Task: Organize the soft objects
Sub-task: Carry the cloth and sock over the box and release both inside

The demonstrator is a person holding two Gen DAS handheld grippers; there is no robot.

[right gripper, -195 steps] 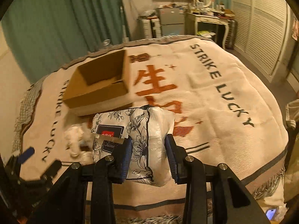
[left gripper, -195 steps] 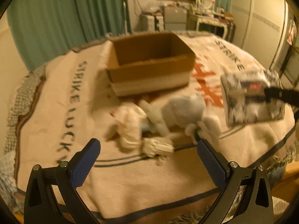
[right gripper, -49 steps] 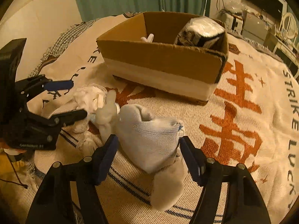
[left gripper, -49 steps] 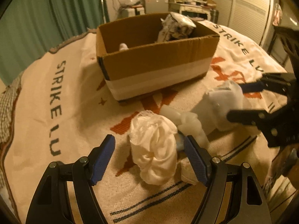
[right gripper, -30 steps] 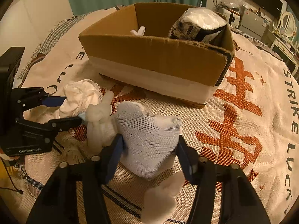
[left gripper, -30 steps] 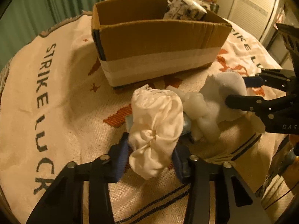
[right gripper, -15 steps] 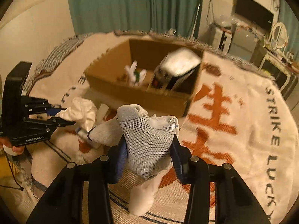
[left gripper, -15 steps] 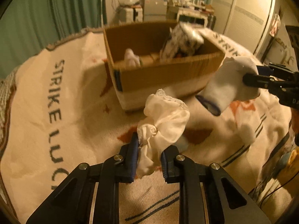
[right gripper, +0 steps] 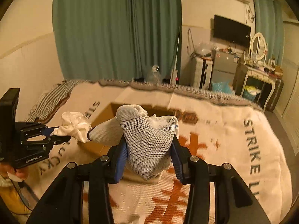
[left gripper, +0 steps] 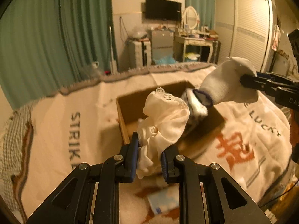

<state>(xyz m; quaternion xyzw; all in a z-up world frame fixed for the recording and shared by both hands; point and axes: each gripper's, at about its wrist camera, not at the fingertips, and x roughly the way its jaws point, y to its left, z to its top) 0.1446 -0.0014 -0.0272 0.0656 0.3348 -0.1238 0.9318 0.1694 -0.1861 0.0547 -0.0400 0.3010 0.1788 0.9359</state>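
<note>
My left gripper (left gripper: pixel 149 157) is shut on a cream scrunched cloth (left gripper: pixel 164 119) and holds it in the air in front of the open cardboard box (left gripper: pixel 123 119). My right gripper (right gripper: pixel 148 157) is shut on a white knit glove (right gripper: pixel 147 140), lifted above the box (right gripper: pixel 104 112). In the left wrist view the glove (left gripper: pixel 224 85) hangs over the box's right part, above the tissue pack (left gripper: pixel 196 104) inside. In the right wrist view the left gripper (right gripper: pixel 54 134) with the cloth (right gripper: pixel 74 125) is at the left.
The box sits on a bed covered by a cream blanket (left gripper: pixel 65 115) with dark lettering and red characters. A small light blue item (left gripper: pixel 162 201) lies on the blanket below my left gripper. Green curtains (right gripper: pixel 115 29) and furniture stand beyond the bed.
Both grippers have risen higher and moved toward the box, carrying the cloth and the glove. The glove now hangs over the box's right part.
</note>
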